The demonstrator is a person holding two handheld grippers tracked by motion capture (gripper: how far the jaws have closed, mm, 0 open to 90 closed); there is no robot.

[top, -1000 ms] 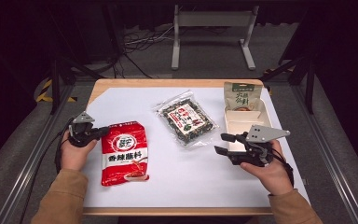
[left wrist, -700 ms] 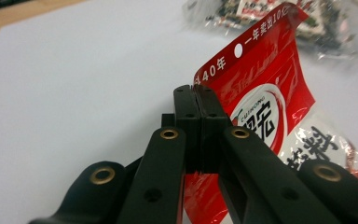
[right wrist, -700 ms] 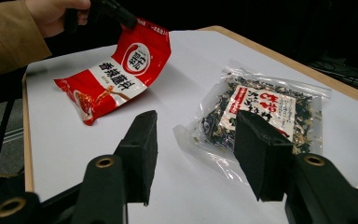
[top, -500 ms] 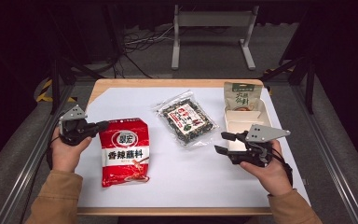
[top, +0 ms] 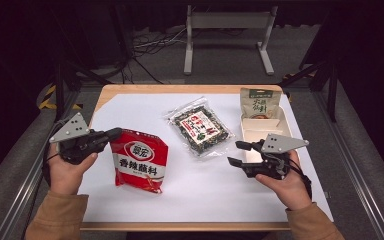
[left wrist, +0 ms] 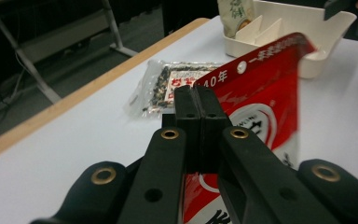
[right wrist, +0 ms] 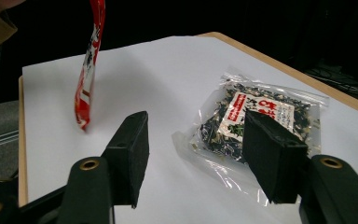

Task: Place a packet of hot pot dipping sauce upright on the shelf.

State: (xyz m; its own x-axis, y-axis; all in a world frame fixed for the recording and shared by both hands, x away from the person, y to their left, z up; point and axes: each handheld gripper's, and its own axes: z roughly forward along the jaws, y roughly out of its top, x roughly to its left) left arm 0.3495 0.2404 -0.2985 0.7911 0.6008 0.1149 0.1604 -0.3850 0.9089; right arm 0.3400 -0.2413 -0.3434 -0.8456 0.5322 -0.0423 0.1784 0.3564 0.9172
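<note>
White paper covers the table (top: 145, 210), so every packet reads plainly against it. My left gripper (top: 114, 133) is clamped tight on the upper left corner of the red packet (top: 140, 161), near the table's left edge, so the bag hangs lifted with its lower end about on the paper. My right gripper (top: 236, 153), jaws spread and just widening with nothing between them, waits beside the seaweed packet (top: 198, 126) (mid-table), probably readying to take it. At the right edge stands the white tray (top: 252, 136).

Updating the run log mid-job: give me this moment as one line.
left gripper: shut on red packet, lifting it | right gripper: jaws just opening, nothing between | seaweed packet: flat on table
</note>
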